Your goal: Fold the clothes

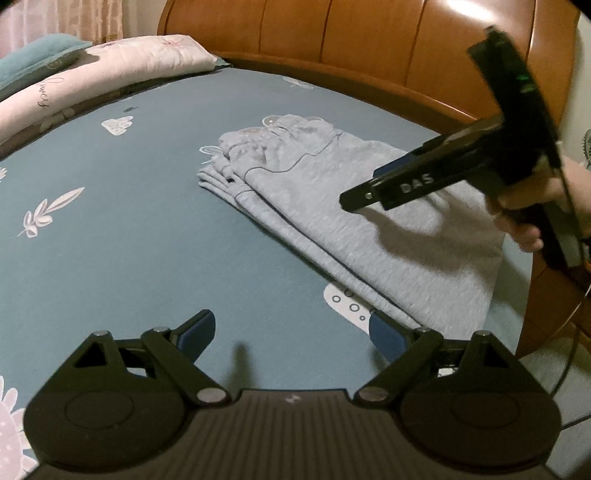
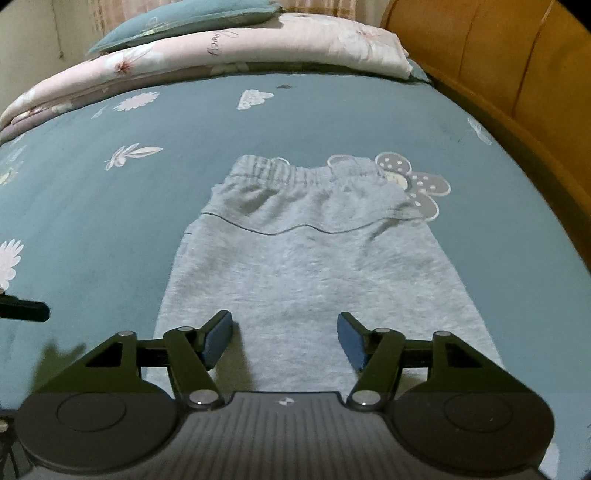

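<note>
Folded light grey sweatpants (image 1: 325, 221) lie flat on the blue patterned bed sheet (image 1: 129, 229), elastic waistband at the far end. My left gripper (image 1: 291, 332) is open over bare sheet, its right finger close to the pants' near corner, nothing between the pads. In the right wrist view the pants (image 2: 306, 266) fill the middle, and my right gripper (image 2: 286, 334) hovers open just above their near end, with only flat cloth below the gap. From the left wrist view the right gripper (image 1: 360, 197) is seen side-on over the pants, held by a hand (image 1: 524, 206).
A folded pink floral quilt (image 2: 240, 44) and a teal pillow (image 2: 177, 18) lie at the far edge of the bed. A wooden headboard (image 1: 332, 33) curves along the right side. A black cable (image 1: 569, 332) hangs off the bed's right edge.
</note>
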### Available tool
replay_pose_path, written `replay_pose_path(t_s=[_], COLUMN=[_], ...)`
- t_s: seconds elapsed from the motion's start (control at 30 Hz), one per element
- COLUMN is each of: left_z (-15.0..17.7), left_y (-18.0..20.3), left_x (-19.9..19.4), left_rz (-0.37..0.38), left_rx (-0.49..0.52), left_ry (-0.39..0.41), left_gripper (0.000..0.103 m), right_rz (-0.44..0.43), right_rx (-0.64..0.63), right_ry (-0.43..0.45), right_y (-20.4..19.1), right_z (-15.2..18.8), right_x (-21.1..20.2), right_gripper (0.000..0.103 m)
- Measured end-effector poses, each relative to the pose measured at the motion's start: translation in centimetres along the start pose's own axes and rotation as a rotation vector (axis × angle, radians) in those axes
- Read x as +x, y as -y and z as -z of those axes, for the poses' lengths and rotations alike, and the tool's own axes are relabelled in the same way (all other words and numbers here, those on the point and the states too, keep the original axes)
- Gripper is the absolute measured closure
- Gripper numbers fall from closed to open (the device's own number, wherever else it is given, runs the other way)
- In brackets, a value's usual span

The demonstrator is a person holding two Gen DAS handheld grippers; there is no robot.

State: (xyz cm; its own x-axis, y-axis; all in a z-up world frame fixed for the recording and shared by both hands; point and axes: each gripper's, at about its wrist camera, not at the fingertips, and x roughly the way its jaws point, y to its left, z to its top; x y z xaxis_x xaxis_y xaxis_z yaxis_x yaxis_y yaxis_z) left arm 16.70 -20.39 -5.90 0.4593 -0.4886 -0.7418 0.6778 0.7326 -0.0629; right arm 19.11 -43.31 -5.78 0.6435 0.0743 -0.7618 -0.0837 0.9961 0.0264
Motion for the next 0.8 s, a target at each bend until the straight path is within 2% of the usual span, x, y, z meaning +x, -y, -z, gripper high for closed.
replay_pose_path(t_s=[0.17, 0.37, 0.5, 0.57, 0.63, 0.7, 0.8], left_z=[0.0, -0.1, 0.2, 0.5, 0.8, 1.1, 1.3], left_y=[0.2, 0.5, 0.7, 0.8, 0.7, 0.6, 0.5], left_x=[0.1, -0.1, -0.7, -1.1, -1.6, -1.9, -2.3], left_rz=[0.003, 0.005, -0.016, -0.029, -0.034, -0.033, -0.045], left_rx=[0.008, 0.002, 0.021, 0.03, 0.023, 0.012, 0.007], left_ry=[-0.002, 0.015, 0.048, 0.076, 0.116, 0.155, 0.194], left_gripper=[0.013, 0.013, 0.013, 0.012, 0.008, 0.008, 0.007], right_rz=[-0.036, -0.042, -0.059, -0.054, 0.0, 0.043, 0.059], right_rx=[-0.03, -0.015, 0.03, 0.077, 0.138, 0.213, 0.28], right_ry=[0.04, -0.013, 0.013, 0.069, 0.098, 0.079, 0.011], right_y=[-1.5, -1.7, -0.8, 0.6, 2.8, 5.3, 7.5], right_z=[0.2, 0.9, 0.7, 0.5, 0.3, 0.7, 2.1], right_x=[-2.0, 0.6, -0.1, -1.4, -2.0, -1.5, 0.9], right_gripper=[0.035, 0.033, 0.032, 0.032, 0.032, 0.032, 0.032])
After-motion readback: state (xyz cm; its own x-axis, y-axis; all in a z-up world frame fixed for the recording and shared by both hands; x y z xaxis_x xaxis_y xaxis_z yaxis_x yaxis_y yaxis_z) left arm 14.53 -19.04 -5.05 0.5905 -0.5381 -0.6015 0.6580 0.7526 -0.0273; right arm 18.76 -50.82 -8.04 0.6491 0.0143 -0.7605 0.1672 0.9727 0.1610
